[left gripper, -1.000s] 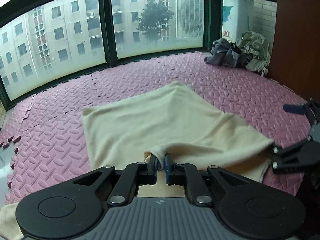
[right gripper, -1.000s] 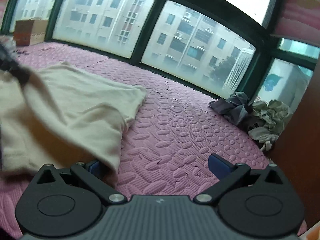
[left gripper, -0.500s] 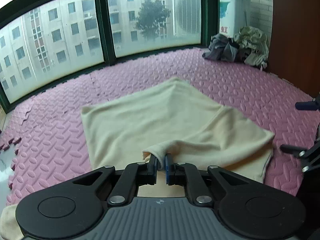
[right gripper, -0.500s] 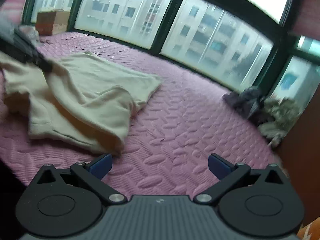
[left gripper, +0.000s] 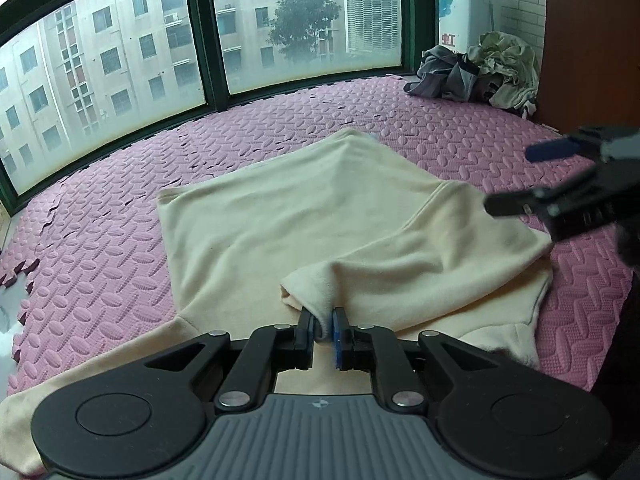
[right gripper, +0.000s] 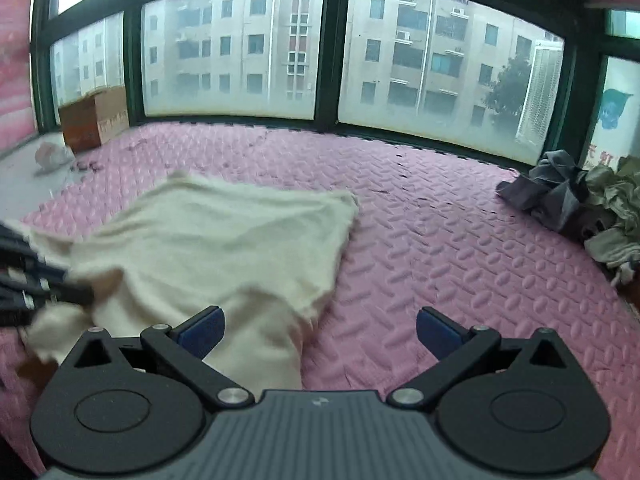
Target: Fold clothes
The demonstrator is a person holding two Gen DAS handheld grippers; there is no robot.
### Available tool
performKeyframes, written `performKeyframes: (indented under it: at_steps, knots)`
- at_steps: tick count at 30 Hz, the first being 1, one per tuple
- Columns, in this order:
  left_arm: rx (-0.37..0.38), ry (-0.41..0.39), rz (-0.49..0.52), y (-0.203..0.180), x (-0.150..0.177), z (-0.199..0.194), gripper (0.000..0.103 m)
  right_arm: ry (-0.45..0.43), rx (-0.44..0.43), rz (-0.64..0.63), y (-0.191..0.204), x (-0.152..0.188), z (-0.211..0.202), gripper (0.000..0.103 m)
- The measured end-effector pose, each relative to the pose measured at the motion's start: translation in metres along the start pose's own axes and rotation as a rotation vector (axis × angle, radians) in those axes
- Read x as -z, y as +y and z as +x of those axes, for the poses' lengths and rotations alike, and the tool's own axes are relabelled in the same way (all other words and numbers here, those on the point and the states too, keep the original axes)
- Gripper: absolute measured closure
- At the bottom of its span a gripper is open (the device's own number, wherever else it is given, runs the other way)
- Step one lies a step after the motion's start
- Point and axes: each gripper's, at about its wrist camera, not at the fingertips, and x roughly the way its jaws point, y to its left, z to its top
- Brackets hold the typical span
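As the left gripper [left gripper: 323,326], jaws easing apart, pinches the cream garment [left gripper: 304,208] at six o'clock to fold it, the right gripper [right gripper: 320,330] hangs open, empty.

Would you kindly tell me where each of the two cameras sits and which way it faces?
Left wrist: on the left claw, looking down along its fingers over the cream garment to the windows; the jaws are opening with a fold between them; the right claw enters at right.
Right wrist: on the right claw, open, empty, facing the pink foam mat and cardboard box; the left claw shows blurred at left.
Shared: garment, mat, windows, the clothes pile.
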Motion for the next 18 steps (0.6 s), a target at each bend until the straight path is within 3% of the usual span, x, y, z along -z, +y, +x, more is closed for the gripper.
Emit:
performKeyframes:
  at_steps: [4, 6, 14, 18]
  knots:
    - [0.004, 0.018, 0.021, 0.000, 0.004, 0.003, 0.091, 0.066, -0.027, 0.151, -0.034, -0.023, 0.017, 0.009]
    - [0.008, 0.017, 0.026, 0.001, 0.005, 0.001, 0.089, 0.149, -0.033, 0.167, -0.048, -0.035, 0.033, 0.009]
    - [0.002, -0.031, 0.034, 0.006, -0.007, -0.017, 0.083, 0.433, -0.081, 0.100, -0.058, -0.073, 0.091, 0.008]
    - [0.017, -0.067, 0.072, -0.003, -0.015, -0.020, 0.082, 0.552, -0.101, 0.003, -0.047, -0.079, 0.110, 0.008]
